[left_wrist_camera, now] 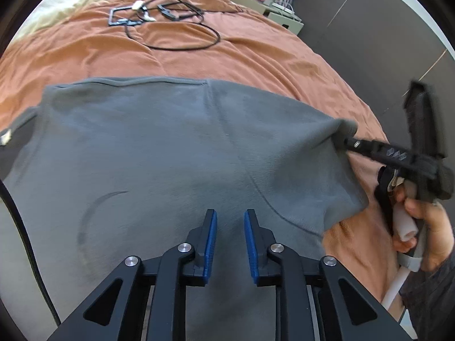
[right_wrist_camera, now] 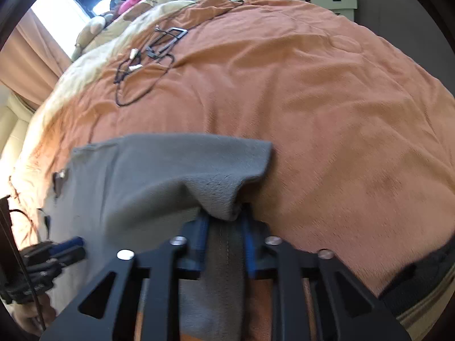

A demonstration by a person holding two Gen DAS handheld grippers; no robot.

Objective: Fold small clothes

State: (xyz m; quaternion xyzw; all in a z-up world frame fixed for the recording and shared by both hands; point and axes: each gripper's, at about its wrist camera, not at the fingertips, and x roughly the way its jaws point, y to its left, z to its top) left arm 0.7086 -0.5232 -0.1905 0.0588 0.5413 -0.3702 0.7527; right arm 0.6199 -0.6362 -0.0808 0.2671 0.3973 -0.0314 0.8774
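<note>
Orange bedspread (left_wrist_camera: 256, 56), black cables (left_wrist_camera: 170, 22) at its far end. Grey fleece garment (left_wrist_camera: 148, 147) spread across it. Your right gripper (right_wrist_camera: 224, 218) pinches its edge; your left gripper (left_wrist_camera: 230, 227) hovers above, jaws narrow, nothing between.

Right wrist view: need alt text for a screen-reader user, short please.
The right gripper is shut on a bunched edge of a grey garment lying on an orange bedspread. The left gripper shows at the left edge, and a tangle of black cables lies farther up the bed.
</note>
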